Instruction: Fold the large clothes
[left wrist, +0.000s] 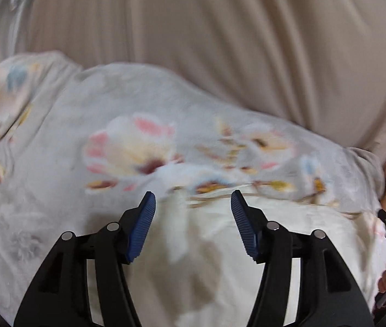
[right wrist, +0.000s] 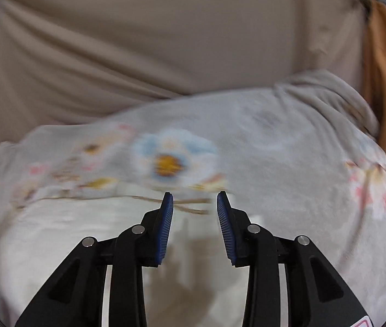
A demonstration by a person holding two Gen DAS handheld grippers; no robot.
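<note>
Two grippers: both hover just above the cloth, neither holding anything.
Left gripper point(left wrist: 193, 194): jaws spread wide, empty, at the lower middle of the left wrist view over the pale inner face of the fabric.
Right gripper point(right wrist: 195, 194): jaws parted, narrower than the left, empty, at the lower middle of the right wrist view near a thin brown line along the cloth's edge.
Floral garment point(left wrist: 127, 147): a large, fleecy-looking piece printed with pink, blue and yellow flowers, filling the lower half of both views; its upper layer is turned back, showing a cream lining point(left wrist: 288, 234).
Surface: a beige sheet point(left wrist: 220, 41) fills the upper half of each frame beneath the garment.
Handling: probably soft, limp and bulky, light enough to lift but likely to sag and drag; not fragile, not slippery.
Where to grip: judged best at the folded edge just ahead of each gripper's fingertips, pinching both layers.
Containers: none visible.
Other: an orange cloth point(right wrist: 383, 81) at the right edge; motion blur hides finer detail.
</note>
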